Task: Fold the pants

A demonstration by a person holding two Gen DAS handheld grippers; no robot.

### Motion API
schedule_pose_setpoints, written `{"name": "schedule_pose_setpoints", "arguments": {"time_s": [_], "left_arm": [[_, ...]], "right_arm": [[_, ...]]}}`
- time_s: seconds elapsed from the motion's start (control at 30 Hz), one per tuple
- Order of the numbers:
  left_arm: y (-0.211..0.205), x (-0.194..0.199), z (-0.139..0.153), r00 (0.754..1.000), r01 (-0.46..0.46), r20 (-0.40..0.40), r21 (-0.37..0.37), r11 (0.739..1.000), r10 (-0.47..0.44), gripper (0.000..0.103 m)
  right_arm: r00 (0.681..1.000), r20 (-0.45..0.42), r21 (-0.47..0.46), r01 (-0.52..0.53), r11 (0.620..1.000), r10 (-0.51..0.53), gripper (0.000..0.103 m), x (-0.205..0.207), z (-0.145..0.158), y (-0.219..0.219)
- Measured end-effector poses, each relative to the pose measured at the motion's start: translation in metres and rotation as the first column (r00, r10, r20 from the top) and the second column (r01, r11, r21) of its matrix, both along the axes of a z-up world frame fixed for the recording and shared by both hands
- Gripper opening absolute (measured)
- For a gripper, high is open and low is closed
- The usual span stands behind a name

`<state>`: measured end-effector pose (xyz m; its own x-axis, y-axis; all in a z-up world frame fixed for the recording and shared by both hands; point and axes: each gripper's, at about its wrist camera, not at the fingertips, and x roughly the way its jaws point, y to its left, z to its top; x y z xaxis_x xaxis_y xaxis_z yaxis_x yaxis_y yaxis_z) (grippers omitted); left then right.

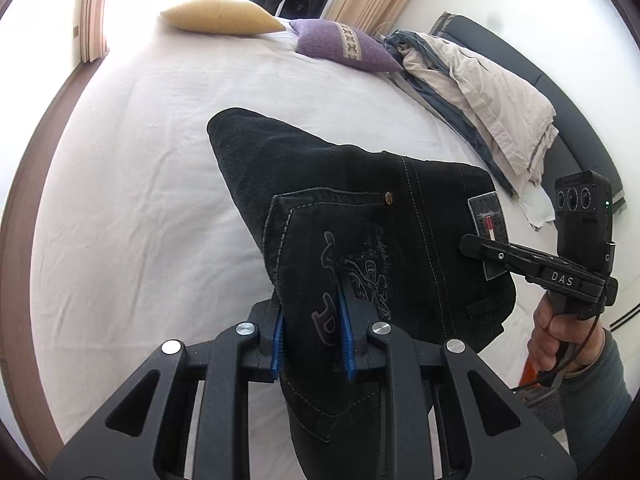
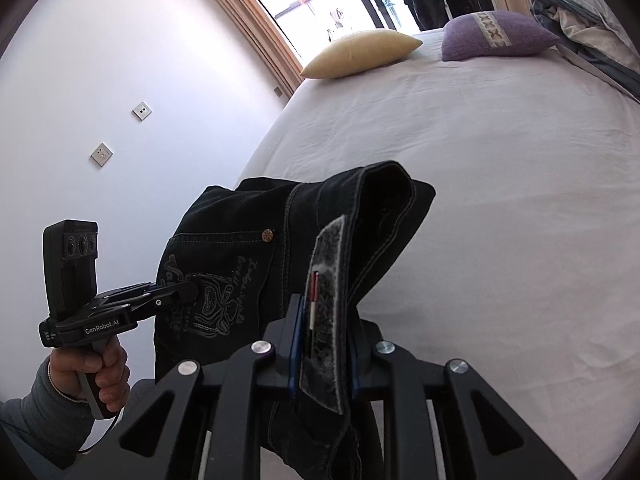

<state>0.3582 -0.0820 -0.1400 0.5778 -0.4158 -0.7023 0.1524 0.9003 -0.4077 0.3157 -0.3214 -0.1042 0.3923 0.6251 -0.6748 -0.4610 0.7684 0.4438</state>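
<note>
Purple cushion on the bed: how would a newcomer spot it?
Start at the white-sheeted bed and look to its far end by the window. Two cushions lie there: the purple knitted cushion is nearer the rumpled beige duvet; unlike the plain yellow cushion, it carries a pale patterned stripe.

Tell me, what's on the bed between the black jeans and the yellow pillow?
Nothing: only bare white sheet lies between the black jeans and the yellow pillow, clearest in the left wrist view.

Yellow pillow (image 1: 222,16), purple pillow (image 1: 344,42) and bundled duvet (image 1: 488,92) on white bed (image 1: 140,184).
</note>
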Motion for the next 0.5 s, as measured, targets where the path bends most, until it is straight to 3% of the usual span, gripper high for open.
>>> {"name": "schedule_pose_setpoints", "arguments": {"time_s": [0.17,0.33,0.37,0.43,0.5], "left_arm": [[0.046,0.054,-0.020,1.000,-0.008,-0.021,0.039,0.999,0.009,0.020],[0.068,0.086,-0.072,0.997,-0.008,-0.077,0.048,0.999,0.011,0.022],[0.069,0.089,-0.082,0.995,-0.016,-0.093,0.053,0.998,0.021,0.026],[0.074,0.088,-0.098,0.995,-0.039,-0.096,0.030,0.999,0.041,0.034],[0.083,0.083,-0.108,0.993,-0.075,-0.093,0.019,0.997,0.077,0.049]], "right_arm": [[0.999,-0.048,-0.007,0.004,1.000,-0.004,0.020,0.058,-0.025,0.037],[0.987,-0.152,0.007,0.048,0.999,-0.047,0.022,0.092,-0.073,0.037],[0.982,-0.181,0.015,0.065,0.998,-0.061,0.024,0.097,-0.083,0.035],[0.973,-0.210,0.023,0.108,0.994,-0.101,0.045,0.100,-0.101,0.026],[0.964,-0.239,0.101,0.141,0.985,-0.113,0.052,0.098,-0.115,0.011]]}}
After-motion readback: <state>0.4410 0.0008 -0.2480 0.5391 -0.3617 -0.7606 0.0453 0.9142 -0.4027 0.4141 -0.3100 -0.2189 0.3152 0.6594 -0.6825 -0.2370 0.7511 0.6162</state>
